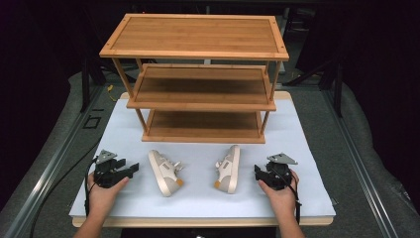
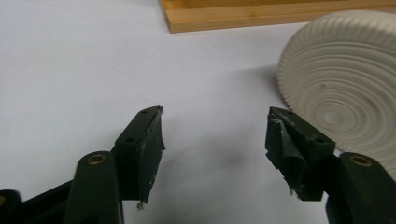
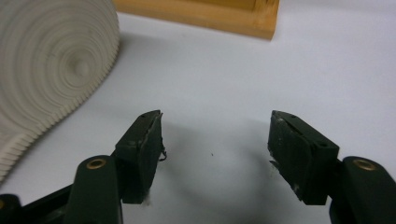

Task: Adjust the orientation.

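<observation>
Left tool (image 1: 132,170) and right tool (image 1: 257,172): jaws wide, nothing held. Left shoe (image 1: 165,172) and right shoe (image 1: 229,169) lie on their sides between them, before the shelf (image 1: 198,106). No legible writing. White counter (image 1: 297,144) bare near its edges.

Before me: wooden rack (image 1: 198,79) with three shelves on the white mat (image 1: 307,198). Two beige shoes (image 1: 166,172) (image 1: 229,169) lie on their sides between my left gripper (image 1: 131,170) and right gripper (image 1: 257,174), both seemingly open.
</observation>
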The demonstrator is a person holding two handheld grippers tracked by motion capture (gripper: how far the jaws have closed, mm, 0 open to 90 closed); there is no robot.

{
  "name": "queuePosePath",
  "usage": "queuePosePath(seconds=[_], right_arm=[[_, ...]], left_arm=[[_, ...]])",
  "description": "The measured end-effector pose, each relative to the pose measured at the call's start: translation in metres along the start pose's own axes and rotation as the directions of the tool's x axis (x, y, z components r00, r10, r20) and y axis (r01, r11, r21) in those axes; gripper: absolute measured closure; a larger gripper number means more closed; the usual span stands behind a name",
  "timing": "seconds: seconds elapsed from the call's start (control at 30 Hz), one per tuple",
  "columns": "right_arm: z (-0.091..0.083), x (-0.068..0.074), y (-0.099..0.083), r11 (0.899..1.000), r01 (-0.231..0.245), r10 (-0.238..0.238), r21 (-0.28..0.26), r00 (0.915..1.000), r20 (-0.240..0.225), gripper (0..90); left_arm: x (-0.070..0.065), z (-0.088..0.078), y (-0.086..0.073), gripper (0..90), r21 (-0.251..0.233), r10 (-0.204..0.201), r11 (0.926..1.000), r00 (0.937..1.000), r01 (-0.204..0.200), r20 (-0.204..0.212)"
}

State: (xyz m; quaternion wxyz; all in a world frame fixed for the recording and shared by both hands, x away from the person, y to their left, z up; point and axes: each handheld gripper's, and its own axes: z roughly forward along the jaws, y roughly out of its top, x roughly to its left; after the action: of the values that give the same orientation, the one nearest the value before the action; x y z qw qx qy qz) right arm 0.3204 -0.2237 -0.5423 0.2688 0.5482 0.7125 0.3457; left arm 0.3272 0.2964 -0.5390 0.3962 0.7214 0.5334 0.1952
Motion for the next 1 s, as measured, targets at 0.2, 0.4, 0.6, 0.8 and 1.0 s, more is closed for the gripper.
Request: queuePosePath(seconds=[0.2, 0.4, 0.6, 0.8, 1.0], right_arm=[[-0.011, 0.006, 0.0, 0.999, 0.032, -0.034, -0.043, 0.9986, -0.04, 45.1], [-0.018, 0.017, 0.0, 0.997, 0.049, -0.052, -0.052, 0.9966, -0.064, 46.2], [-0.019, 0.019, 0.0, 0.998, 0.028, -0.031, -0.048, 0.9972, -0.068, 44.2], [-0.02, 0.017, 0.001, 0.999, 0.001, -0.004, -0.043, 0.9969, -0.078, 43.9], [-0.023, 0.019, 0.001, 0.999, 0.017, -0.021, -0.051, 0.9974, -0.069, 43.4]], left_arm=[[-0.014, -0.004, 0.002, 42.5, -0.016, 0.05, 0.9986, 0.9985, -0.05, 0.021], [-0.02, -0.011, 0.0, 45.1, -0.022, 0.063, 0.9978, 0.9977, -0.062, 0.027], [-0.021, -0.011, 0.0, 46.5, -0.003, 0.067, 0.9978, 0.9971, -0.067, 0.035], [-0.027, -0.012, 0.001, 49.2, -0.002, 0.082, 0.9967, 0.9945, -0.082, 0.066], [-0.035, -0.016, 0.001, 50.3, -0.006, 0.087, 0.9962, 0.9918, -0.087, 0.093]])
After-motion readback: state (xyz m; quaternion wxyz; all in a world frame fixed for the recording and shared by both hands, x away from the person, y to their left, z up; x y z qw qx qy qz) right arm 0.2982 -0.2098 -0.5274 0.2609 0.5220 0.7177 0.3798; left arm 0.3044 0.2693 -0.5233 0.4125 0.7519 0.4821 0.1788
